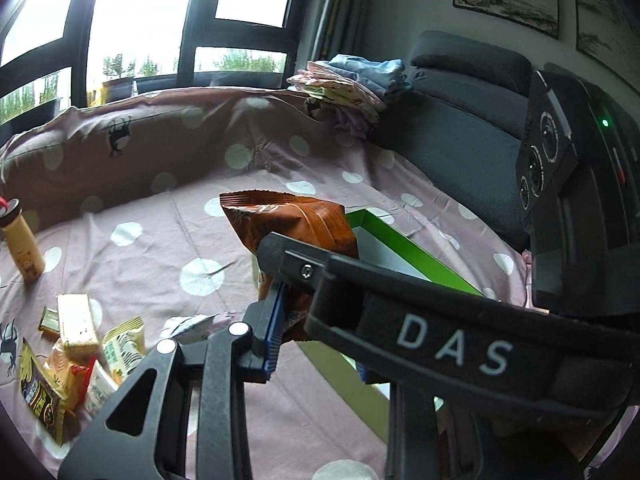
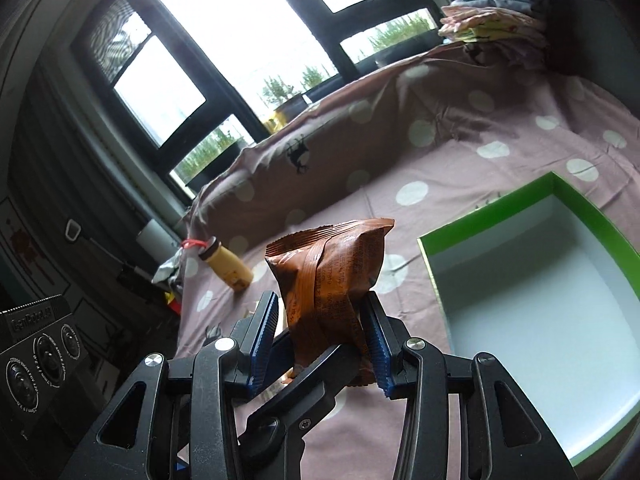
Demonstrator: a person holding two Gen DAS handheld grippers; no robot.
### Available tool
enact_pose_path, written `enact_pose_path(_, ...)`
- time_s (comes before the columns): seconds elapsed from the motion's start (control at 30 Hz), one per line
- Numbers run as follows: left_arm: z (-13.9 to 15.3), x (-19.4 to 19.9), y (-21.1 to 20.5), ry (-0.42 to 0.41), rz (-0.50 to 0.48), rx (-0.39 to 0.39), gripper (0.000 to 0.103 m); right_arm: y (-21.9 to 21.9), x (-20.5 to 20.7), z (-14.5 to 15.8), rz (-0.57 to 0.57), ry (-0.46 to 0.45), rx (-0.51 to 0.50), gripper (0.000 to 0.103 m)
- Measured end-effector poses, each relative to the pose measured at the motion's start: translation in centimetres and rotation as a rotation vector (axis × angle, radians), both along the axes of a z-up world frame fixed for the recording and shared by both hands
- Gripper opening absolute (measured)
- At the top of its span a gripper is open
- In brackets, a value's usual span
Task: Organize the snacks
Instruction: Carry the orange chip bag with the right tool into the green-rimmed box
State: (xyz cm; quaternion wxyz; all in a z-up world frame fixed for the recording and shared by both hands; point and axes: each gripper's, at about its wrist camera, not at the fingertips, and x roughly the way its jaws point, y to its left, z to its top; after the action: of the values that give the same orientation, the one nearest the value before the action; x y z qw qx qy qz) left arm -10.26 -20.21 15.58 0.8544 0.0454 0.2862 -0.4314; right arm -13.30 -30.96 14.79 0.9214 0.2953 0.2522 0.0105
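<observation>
Green box (image 2: 592,220) lies open on dotted bedsheet (image 1: 160,208), nothing visible inside. Brown snack bag (image 2: 332,276) held in air beside box, clenched low between both pads of right gripper (image 2: 324,344); left gripper (image 1: 280,316) also pinches its lower end. Risk: opposed pulls tear wrapper; puffy bag squirts free, misses box.

Daylight thru my window (image 2: 256,28), panes blown out w/ glare. Room dim; rig parts near my lens dark. Strong fisheye bend, black vignette at corners. Focus mostly sharp.
</observation>
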Motion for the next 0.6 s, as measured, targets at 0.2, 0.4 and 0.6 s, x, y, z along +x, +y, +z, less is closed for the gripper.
enact_pose_path(0.2, -1.1, 0.2, -4.5, 0.04, -0.149, -0.005, 0.027, -4.3, -1.7, -1.0, -0.155, 0.022, 0.026, 0.046)
enact_pose_path(0.4, -3.1, 1.0, -8.0, 0.143, -0.207, 0.002, 0.027, -7.5, -2.2, -2.8, -0.263, 0.091, 0.055, 0.046)
enact_pose_path(0.6, -5.1, 2.1, -9.6, 0.259, -0.225, 0.025, 0.027, -8.9, -1.8, -4.8, -0.295, 0.174, 0.06, 0.046)
